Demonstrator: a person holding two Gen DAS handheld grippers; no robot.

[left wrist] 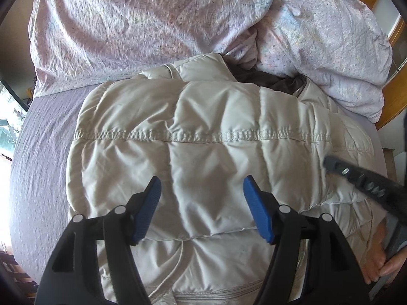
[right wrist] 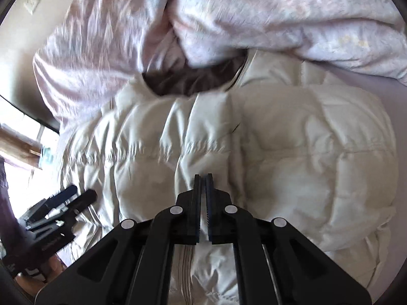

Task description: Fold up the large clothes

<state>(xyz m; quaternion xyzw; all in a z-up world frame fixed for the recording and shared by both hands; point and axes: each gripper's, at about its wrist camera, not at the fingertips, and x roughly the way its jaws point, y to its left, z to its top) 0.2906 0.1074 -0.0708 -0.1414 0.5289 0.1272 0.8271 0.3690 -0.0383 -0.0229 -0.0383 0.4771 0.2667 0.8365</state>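
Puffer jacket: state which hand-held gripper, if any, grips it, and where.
Neither holds the puffer jacket. The left hand-held gripper hangs open above it; the right hand-held gripper is shut with nothing between its fingers.

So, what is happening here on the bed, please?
A person is folding a puffy cream jacket that lies on a bed, below a crumpled duvet. The left hand-held gripper hovers open over the jacket and holds nothing. The right hand-held gripper is shut above the jacket; whether it pinches any fabric cannot be told. The jacket's dark lining shows at the collar.
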